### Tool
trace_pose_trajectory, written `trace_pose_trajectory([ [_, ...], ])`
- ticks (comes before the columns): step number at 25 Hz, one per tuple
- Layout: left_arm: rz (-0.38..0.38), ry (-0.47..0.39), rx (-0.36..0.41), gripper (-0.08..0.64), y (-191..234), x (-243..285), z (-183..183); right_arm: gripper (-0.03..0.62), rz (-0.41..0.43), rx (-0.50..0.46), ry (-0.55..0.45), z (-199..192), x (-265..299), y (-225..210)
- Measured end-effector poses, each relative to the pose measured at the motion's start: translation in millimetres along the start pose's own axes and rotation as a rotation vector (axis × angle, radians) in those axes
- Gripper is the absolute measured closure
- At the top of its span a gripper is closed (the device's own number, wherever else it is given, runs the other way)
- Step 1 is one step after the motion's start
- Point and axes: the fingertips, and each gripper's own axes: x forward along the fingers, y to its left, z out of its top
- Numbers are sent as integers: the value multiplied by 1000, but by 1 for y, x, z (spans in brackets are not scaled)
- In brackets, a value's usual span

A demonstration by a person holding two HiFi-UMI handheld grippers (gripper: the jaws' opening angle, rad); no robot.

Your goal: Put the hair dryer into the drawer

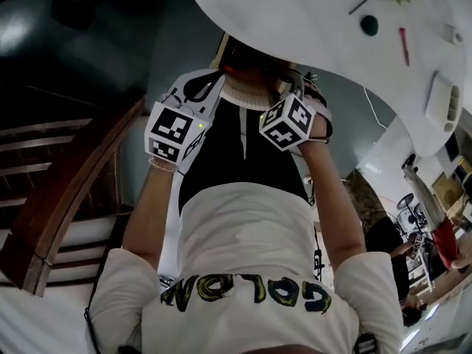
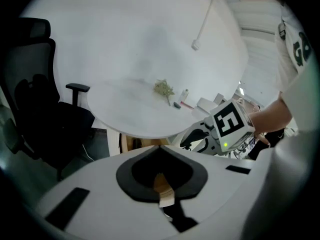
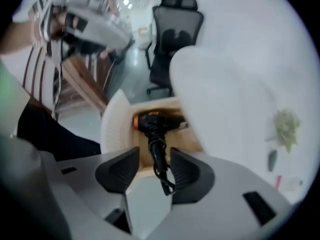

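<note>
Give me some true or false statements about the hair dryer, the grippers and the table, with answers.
1. The black and orange hair dryer lies in the open wooden drawer. True.
2. The right gripper has its jaws pressed together. False: they stand apart, the dryer's black cord showing between them.
3. A black office chair stands beyond the drawer. True.
4. The white table is bare. False: a green sprig lies on it.

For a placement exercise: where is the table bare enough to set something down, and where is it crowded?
Bare: the table, from the chair side to the sprig. Crowded: small items beside the sprig, near the rim.
</note>
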Motion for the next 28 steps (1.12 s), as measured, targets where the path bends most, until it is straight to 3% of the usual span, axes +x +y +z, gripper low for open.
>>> trace_pose_trajectory([
  [16,77,-390,53,549,-102,-113,160,505,-175,327,-666,59,-262,-60],
  [22,105,-545,129,549,-140,-162,216,523,-244,365,-869,69,-352,-69],
  [28,118,-638,166,549,-169,-199,247,535,-260,387,-987,69,-414,-62],
])
